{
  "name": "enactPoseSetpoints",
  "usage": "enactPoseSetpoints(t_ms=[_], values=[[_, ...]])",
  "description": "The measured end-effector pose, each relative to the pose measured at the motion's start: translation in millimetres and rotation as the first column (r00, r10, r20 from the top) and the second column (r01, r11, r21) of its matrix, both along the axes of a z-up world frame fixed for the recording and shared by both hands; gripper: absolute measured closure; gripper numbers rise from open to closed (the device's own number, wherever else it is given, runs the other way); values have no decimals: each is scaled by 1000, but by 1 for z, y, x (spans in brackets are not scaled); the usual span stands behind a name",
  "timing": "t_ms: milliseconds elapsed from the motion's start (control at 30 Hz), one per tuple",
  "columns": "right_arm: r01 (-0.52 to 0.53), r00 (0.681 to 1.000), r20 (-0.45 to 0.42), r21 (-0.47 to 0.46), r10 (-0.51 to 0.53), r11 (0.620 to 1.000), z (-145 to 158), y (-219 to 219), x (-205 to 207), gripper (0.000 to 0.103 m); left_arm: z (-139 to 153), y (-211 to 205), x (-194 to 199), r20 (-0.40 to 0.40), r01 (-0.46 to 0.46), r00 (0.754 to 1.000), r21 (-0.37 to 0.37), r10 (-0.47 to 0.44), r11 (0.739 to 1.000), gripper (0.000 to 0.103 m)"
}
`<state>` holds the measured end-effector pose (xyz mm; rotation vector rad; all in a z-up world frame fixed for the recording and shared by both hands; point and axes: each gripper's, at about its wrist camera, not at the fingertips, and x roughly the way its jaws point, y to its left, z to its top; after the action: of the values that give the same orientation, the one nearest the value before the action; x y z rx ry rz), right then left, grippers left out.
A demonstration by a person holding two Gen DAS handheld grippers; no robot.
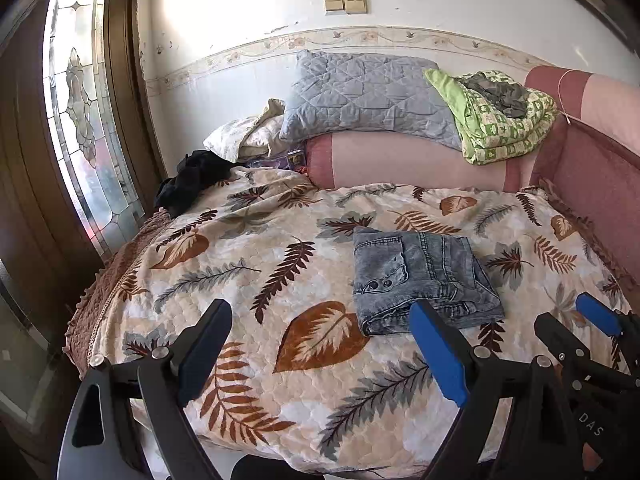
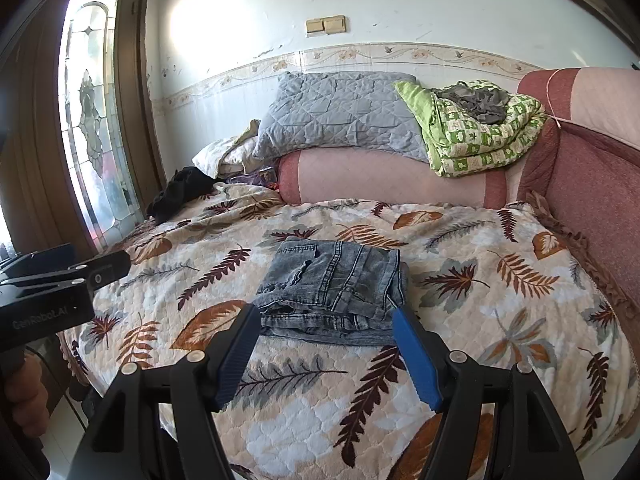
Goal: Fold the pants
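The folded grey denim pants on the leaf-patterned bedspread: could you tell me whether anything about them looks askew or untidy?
The folded grey denim pants lie in a compact stack on the leaf-patterned bedspread. The layers are slightly uneven, with lower layers poking out along the near edge. Otherwise nothing stands out.

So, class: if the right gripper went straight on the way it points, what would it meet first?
Probably the folded jeans, lying straight ahead between its open jaws on the leaf-patterned bedspread; depth is uncertain.

A leaf-print bedspread [image 2: 320, 412] covers the bed. At twelve o'clock a grey quilted pillow [image 2: 336, 118] leans; at one, a green blanket [image 2: 480, 140]; at ten, dark clothing [image 2: 176, 194].
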<state>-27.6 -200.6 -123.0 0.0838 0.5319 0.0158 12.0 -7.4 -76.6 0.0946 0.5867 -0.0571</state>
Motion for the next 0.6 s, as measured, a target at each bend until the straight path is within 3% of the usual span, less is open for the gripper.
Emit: enactPoseSetpoints(t_ms=[600], values=[[-21,1000,-1,-33,21,999,-4,9,2,31,5,5,-2,15,23,1000,-35,-23,999,12]])
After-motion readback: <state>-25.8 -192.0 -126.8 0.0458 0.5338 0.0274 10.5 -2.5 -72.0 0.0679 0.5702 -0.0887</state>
